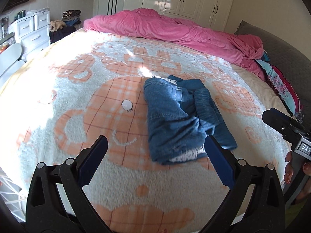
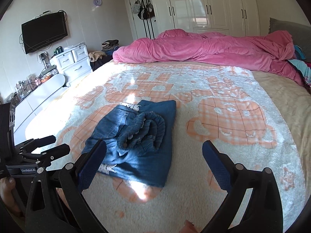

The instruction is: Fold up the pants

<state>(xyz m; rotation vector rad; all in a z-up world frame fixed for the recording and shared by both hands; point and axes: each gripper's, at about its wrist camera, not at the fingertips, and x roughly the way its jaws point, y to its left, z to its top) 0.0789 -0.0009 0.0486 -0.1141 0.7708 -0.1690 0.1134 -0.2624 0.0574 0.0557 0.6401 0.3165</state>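
Observation:
Small blue denim pants (image 1: 178,116) with white lace trim lie folded in a compact bundle on the orange and white plush blanket (image 1: 77,101). In the right wrist view the pants (image 2: 136,141) show a rolled waistband on top. My left gripper (image 1: 155,147) is open and empty, just in front of the bundle's near edge. My right gripper (image 2: 153,151) is open and empty, with its left finger (image 2: 91,161) over the bundle's near left corner. The right gripper also shows at the right edge of the left wrist view (image 1: 287,126). The left gripper shows at the left of the right wrist view (image 2: 42,149).
A pink duvet (image 1: 175,29) is bunched along the far side of the bed. Patterned fabric (image 1: 279,83) and a grey headboard (image 1: 287,54) lie at the right. White drawers (image 2: 72,64), a wall TV (image 2: 44,31) and wardrobes (image 2: 210,5) stand beyond the bed.

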